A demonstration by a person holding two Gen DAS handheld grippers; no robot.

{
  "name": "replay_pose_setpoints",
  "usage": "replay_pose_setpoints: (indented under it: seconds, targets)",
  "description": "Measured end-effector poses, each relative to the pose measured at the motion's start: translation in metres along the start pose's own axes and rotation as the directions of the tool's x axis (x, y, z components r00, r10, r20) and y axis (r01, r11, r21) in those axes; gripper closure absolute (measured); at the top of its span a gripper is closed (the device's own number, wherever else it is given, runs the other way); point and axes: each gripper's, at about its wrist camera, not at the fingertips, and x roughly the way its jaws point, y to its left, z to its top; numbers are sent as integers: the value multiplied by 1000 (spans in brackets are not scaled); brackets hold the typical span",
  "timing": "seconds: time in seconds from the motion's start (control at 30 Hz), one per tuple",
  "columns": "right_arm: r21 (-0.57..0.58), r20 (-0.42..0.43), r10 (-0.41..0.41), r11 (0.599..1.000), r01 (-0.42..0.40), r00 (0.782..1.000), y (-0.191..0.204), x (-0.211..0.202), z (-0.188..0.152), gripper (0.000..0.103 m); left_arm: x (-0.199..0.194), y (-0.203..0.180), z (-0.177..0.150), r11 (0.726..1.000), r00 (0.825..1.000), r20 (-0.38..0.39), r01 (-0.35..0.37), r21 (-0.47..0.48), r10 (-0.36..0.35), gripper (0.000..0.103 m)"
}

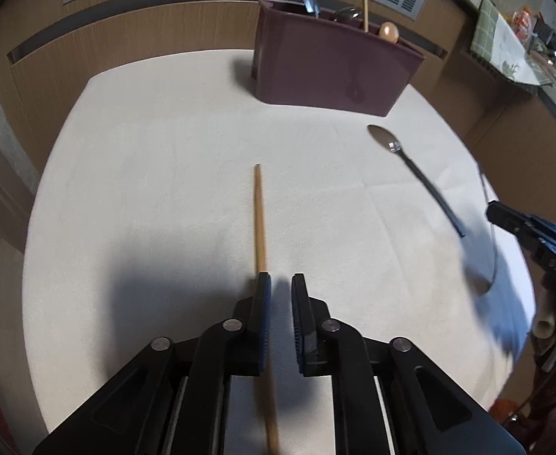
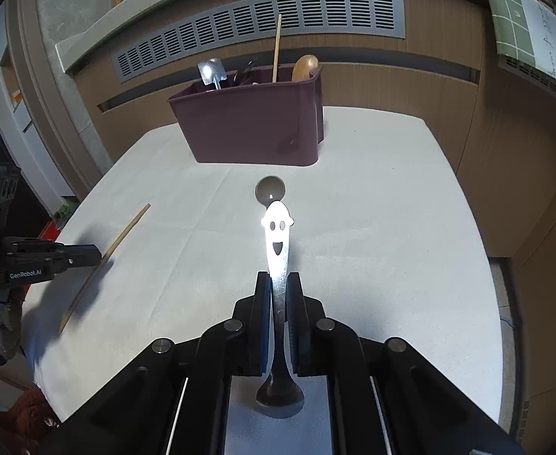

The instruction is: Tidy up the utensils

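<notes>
My right hand-held gripper [image 2: 278,284] is clamped on a shiny spoon [image 2: 277,242]. The spoon handle has a smiley face cut into it and sticks out in front of the fingers. Its bowl hangs down low behind them, over the white desk [image 2: 391,227].

My left hand-held gripper [image 1: 278,288] has its fingers a little apart, with a gap between the blue pads [image 1: 264,303]. A wooden chopstick [image 1: 259,212] runs along the left finger and points ahead over the desk. I think it lies under the finger and is not held, but the near end is blurry, so I cannot be sure.

Another spoon [image 1: 414,174] with a dark handle lies flat on the desk, off to the right in the left view. In the right view only its round bowl [image 2: 270,189] shows, just past the smiley handle.

A dark purple box [image 1: 335,68] stands at the far end of the desk. Inside it I see a small metal shovel [image 2: 212,72], one upright chopstick [image 2: 276,49] and a rounded wooden tip [image 2: 304,67].
</notes>
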Motion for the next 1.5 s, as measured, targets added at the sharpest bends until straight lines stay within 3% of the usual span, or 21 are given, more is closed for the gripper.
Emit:
replay_pose_setpoints:
  seconds: [0.1,0.37,0.47,0.5,0.57,0.63,0.87,1.0,1.27,1.3,1.37,1.5]
  targets:
    - [-4,-6,6,1000,-6,1000,2,2,0,94,8,1,2,998,998,0,-64,23,64,85]
    - [-28,-28,34,999,-35,999,12,9,-3,94,21,-6,17,995,997,-15,-74,66,75,85]
    - [-30,-31,39,999,-40,999,16,11,-3,94,27,-9,26,995,997,-1,-71,74,71,89]
    - [-30,-30,38,999,-39,999,17,11,-3,94,27,-9,28,995,998,7,-69,67,69,96]
    - [-27,-20,32,999,-33,999,16,8,-2,94,23,-8,30,999,999,22,-33,35,32,98]
    - [-24,-5,24,999,-24,1000,14,2,-2,94,3,-9,30,1000,996,91,21,-3,-20,98]
    - [-1,42,23,1000,-23,999,10,-15,5,94,-65,-20,26,996,953,290,92,-20,-82,98]
    - [-12,72,37,999,-37,997,14,-25,9,94,-80,-23,25,994,937,336,107,-7,-98,98]
    - [-8,108,28,1000,-28,994,13,-35,14,95,-94,-27,31,993,919,378,118,1,-110,98]
    - [-5,115,27,1000,-27,993,12,-36,16,101,-98,-28,33,993,915,387,119,3,-111,98]
    - [-3,141,41,999,-41,989,10,-42,21,101,-108,-31,40,993,903,414,121,11,-114,98]
    - [-52,229,23,999,-12,973,16,-64,46,101,-138,-40,62,994,858,502,105,43,-113,98]
